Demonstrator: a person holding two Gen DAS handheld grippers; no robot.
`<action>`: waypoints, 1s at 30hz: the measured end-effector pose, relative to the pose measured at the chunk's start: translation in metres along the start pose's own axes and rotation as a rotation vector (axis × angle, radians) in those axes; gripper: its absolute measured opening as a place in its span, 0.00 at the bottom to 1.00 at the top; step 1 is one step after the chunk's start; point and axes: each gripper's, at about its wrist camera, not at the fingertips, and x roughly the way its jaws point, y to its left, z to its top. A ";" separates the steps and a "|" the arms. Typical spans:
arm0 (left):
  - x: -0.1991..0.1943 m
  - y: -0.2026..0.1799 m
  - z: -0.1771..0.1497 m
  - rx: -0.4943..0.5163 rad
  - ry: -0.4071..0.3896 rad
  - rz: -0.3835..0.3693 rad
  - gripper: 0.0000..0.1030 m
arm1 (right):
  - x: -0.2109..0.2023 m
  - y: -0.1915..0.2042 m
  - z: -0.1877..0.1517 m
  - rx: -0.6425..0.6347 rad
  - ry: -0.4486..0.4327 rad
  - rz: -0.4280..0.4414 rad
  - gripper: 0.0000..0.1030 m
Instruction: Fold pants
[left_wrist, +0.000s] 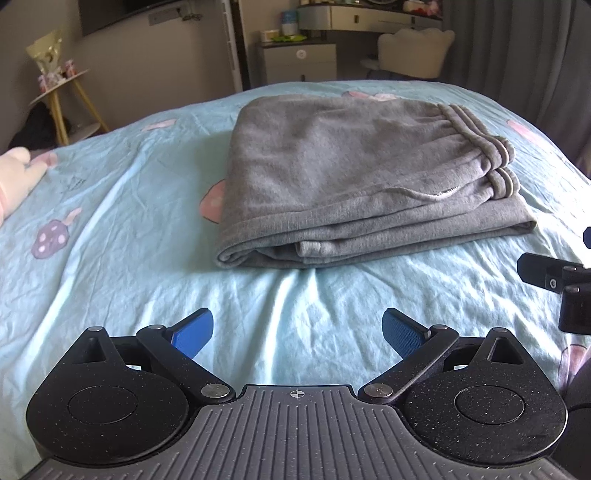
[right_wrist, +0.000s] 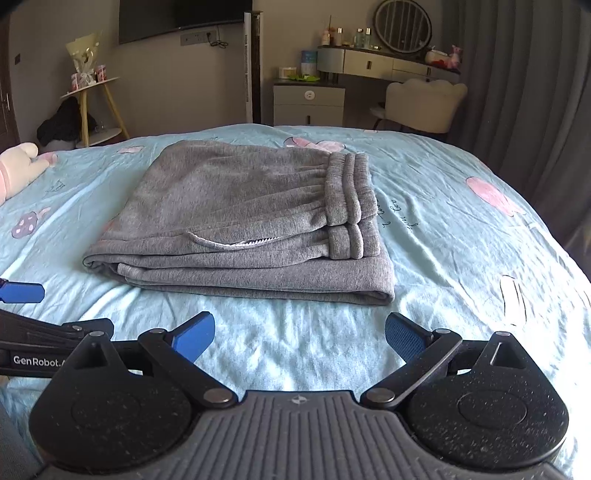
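The grey pants (left_wrist: 354, 177) lie folded into a flat rectangular stack on the light blue bedsheet (left_wrist: 129, 206), waistband and cuffs at the right side. In the right wrist view the grey pants (right_wrist: 243, 221) sit ahead and slightly left. My left gripper (left_wrist: 297, 332) is open, its blue pads wide apart over bare sheet, short of the stack's near edge. My right gripper (right_wrist: 300, 334) is likewise open and holds nothing, also short of the stack. Part of the left gripper (right_wrist: 22, 293) shows at the left edge of the right wrist view.
A pale plush toy (right_wrist: 18, 166) lies at the bed's left edge. Beyond the bed stand a small round side table (right_wrist: 92, 107), a bedside cabinet (right_wrist: 308, 105), a dressing table with round mirror (right_wrist: 388, 62) and a cream chair (right_wrist: 424, 107). Grey curtains (right_wrist: 517, 92) hang at right.
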 end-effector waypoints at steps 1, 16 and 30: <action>0.000 0.001 0.000 -0.006 0.001 -0.002 0.98 | 0.000 0.001 0.000 -0.008 -0.001 0.001 0.96; 0.002 0.002 0.001 -0.028 0.011 -0.016 0.98 | 0.003 -0.001 0.000 0.007 0.014 0.000 0.96; 0.003 0.002 0.000 -0.033 0.015 -0.017 0.98 | 0.003 -0.004 0.000 0.030 0.019 -0.001 0.96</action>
